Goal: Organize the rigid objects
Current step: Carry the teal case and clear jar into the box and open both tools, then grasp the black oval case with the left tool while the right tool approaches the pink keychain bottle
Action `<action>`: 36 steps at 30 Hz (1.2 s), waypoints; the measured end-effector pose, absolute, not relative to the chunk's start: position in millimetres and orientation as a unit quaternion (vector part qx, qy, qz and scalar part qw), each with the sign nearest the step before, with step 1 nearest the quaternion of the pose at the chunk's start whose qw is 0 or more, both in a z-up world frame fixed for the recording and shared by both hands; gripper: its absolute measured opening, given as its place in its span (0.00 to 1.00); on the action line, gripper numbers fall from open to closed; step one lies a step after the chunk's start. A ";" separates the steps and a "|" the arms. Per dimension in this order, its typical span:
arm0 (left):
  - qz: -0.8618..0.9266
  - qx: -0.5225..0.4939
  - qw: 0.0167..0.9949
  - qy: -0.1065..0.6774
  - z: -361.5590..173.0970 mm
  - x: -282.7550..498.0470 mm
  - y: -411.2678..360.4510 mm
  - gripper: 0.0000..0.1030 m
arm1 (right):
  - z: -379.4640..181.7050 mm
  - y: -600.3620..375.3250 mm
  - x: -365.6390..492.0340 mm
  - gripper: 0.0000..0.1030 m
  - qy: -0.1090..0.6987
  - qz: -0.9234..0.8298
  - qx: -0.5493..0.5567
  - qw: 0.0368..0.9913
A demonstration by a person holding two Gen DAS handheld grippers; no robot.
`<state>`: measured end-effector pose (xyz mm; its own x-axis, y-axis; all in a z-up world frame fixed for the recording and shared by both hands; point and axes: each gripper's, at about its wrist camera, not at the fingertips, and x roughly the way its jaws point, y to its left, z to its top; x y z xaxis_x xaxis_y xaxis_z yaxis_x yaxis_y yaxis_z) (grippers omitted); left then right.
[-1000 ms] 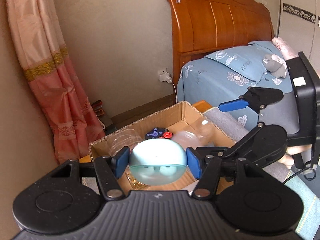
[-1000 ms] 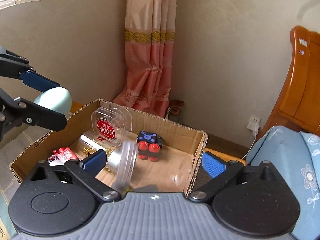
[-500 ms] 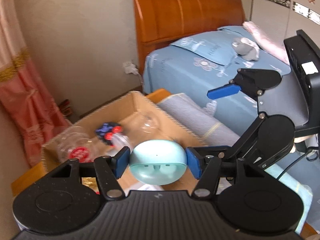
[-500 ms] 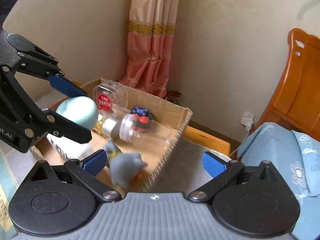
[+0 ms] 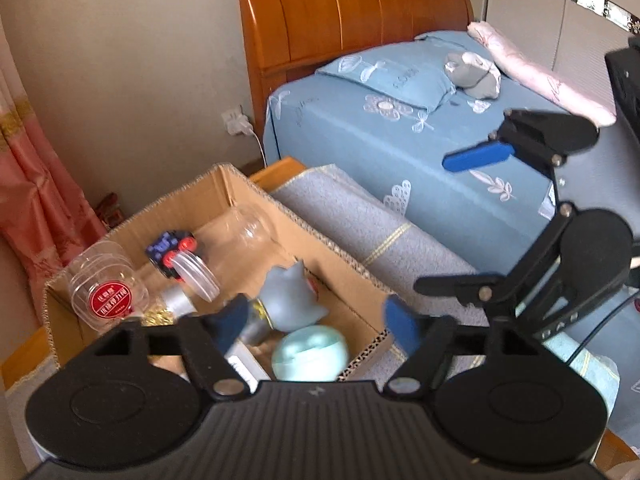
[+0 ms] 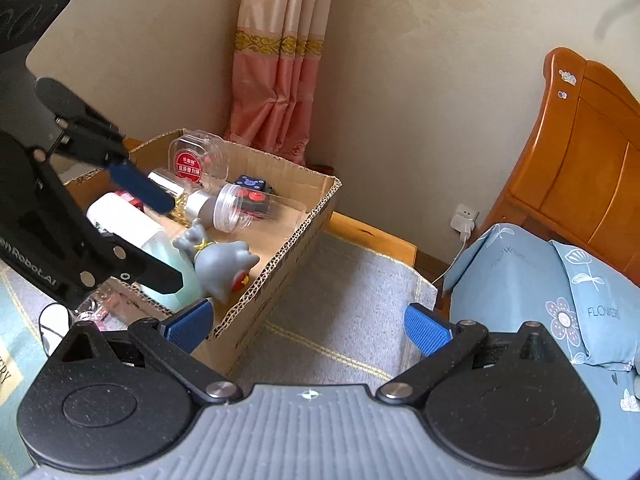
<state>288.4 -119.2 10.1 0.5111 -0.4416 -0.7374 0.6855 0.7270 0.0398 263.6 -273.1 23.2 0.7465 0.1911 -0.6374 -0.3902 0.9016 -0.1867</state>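
Left gripper (image 5: pixel 316 322) jaws are opening over the cardboard box (image 5: pixel 240 188), nothing between the pads; pale green case (image 5: pixel 309 354) is lying in the box's near corner, w/ a grey toy (image 5: pixel 294 300) just behind. Right gripper (image 6: pixel 308 326) is hanging wide & empty beside the box, over the grey mat (image 6: pixel 344 300)

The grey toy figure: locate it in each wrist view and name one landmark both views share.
Left wrist view: the grey toy figure lies in the cardboard box, lower centre, just above the mint case.
Right wrist view: it is left of centre, near the box's near wall, beside the mint case.
Shared landmark: the clear jar with a red label at the box's far end.
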 end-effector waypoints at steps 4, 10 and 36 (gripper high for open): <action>-0.316 0.168 0.864 0.353 24.8 275.8 -113.4 0.92 | 27.0 -268.4 251.7 1.00 0.315 0.165 -0.148 0.923; -0.290 0.175 0.872 0.354 36.8 253.6 -93.8 0.94 | 24.2 -254.9 231.5 1.00 0.323 0.173 -0.132 0.921; -0.088 0.112 0.925 0.351 -19.1 140.5 15.0 0.99 | -45.4 -191.2 194.4 1.00 0.371 0.079 0.048 0.924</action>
